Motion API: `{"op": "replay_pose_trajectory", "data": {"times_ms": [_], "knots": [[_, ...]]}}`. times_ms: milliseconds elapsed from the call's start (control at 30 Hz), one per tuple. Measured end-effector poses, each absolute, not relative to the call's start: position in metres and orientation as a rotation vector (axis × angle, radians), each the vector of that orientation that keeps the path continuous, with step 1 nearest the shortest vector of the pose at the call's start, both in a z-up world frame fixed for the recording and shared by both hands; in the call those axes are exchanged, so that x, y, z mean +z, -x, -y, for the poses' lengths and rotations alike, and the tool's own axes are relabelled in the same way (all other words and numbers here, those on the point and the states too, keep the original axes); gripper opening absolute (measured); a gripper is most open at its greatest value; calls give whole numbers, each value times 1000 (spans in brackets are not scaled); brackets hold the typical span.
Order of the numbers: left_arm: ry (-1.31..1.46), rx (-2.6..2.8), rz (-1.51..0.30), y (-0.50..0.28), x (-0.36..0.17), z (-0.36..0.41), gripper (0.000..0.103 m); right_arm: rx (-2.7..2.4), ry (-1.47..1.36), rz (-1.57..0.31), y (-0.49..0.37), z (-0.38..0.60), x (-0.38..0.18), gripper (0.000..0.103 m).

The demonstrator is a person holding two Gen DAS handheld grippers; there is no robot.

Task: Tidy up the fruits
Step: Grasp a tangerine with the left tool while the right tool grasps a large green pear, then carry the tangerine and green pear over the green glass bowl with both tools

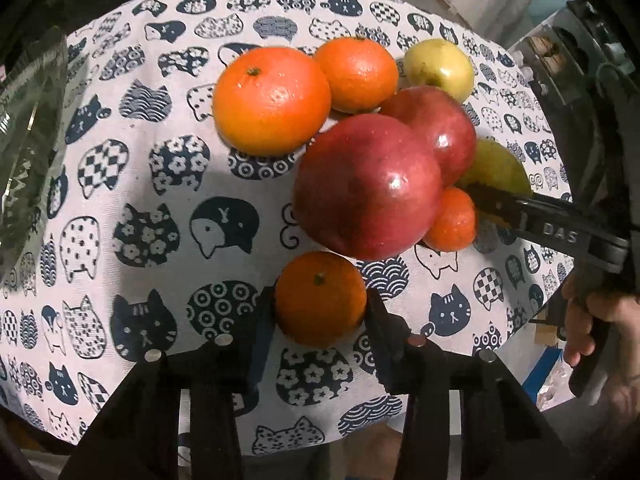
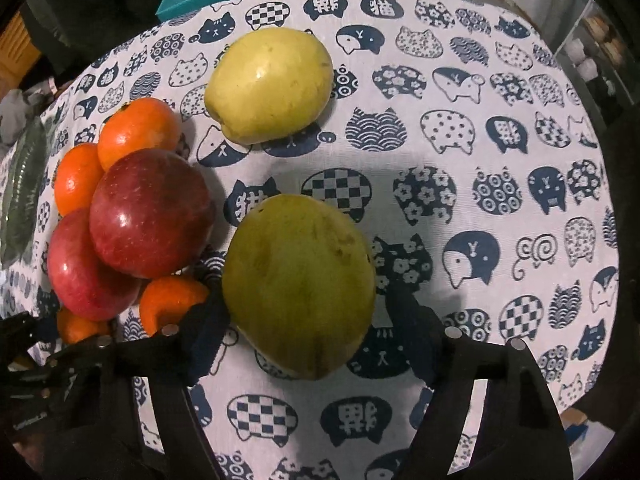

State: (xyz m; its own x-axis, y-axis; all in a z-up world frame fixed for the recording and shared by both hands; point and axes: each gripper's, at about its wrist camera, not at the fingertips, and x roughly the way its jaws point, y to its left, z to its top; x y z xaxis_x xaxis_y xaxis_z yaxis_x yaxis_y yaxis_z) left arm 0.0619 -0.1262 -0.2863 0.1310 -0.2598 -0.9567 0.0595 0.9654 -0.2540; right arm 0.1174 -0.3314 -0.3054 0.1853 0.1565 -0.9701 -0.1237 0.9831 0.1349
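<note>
- The left gripper (image 1: 320,312) has its two fingers pressed on the sides of a small orange (image 1: 320,304); this orange sits just in front of the near red apple (image 1: 366,186).
- The right gripper (image 2: 300,320) stands around a green pear (image 2: 298,284), just right of that apple; whether its fingers touch the pear, I cannot tell.
- Touching behind the near red apple is a second red apple (image 1: 436,128).
- Behind the apples lie a big orange (image 1: 272,100), another orange (image 1: 356,74) and a yellow pear (image 1: 438,66).
- One more small orange (image 1: 454,220) is pressed against the apple's right side.
- The right gripper's arm carries the white letters "DAS" (image 1: 560,234).
- The tablecloth (image 2: 480,152) is white with dark blue cat heads; some heads carry the Chinese character "猫" (image 2: 384,6).
</note>
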Motion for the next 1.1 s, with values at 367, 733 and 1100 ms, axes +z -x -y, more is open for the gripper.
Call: {"op": "replay_pose_trajectory", "data": {"times_ms": [367,733,1100], "knots": [[106,-190,-1335,-64,-265,110,44,180,37,-1333,-116,315,-307,65],[45,-167,-1220,-65,-229,97,44,170,47,-1164,-103,304,-247,65],[26,-147,-1088,-62,-179,77,44,208,34,-1030,-94,285,-193,65]]}}
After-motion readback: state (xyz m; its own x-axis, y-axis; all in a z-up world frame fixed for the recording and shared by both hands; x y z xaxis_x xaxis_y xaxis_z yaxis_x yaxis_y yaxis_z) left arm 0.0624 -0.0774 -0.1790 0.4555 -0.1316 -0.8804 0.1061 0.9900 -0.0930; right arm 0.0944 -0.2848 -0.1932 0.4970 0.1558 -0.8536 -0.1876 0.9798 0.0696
